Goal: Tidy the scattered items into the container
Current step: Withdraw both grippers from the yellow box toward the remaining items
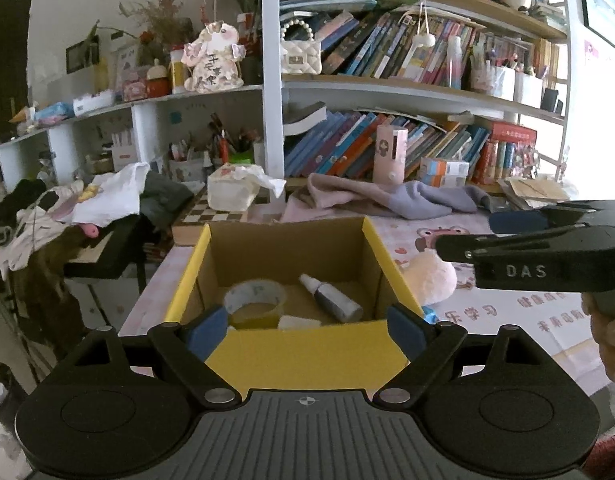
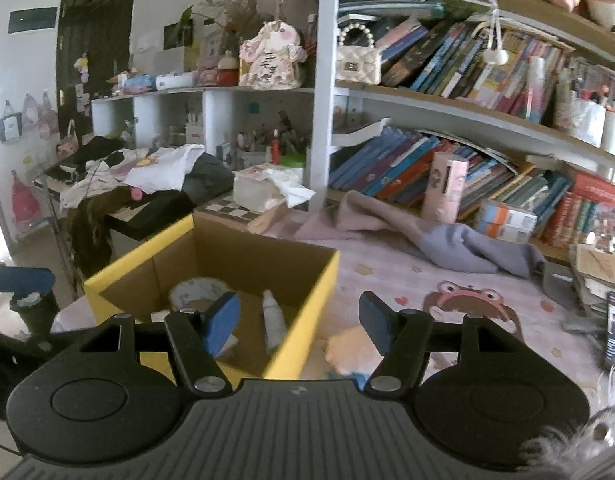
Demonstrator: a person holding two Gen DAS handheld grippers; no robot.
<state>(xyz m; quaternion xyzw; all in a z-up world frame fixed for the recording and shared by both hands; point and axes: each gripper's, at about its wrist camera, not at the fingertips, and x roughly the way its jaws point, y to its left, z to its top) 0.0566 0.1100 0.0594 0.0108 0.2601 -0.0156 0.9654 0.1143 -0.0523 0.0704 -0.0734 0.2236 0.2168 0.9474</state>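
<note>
Box (image 1: 307, 354) at lower centre holds tape (image 1: 254, 302) and bottle (image 1: 331, 302); both grippers, left (image 1: 307, 330) and right (image 2: 299, 324), gape empty; "DAS" marks the right one.

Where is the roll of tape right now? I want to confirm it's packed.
The roll of tape lies inside the yellow cardboard box, on its left side in both wrist views, beside the small white bottle.

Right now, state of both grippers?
Left gripper: open, nothing held, over the box.
Right gripper: open, nothing held.
</note>
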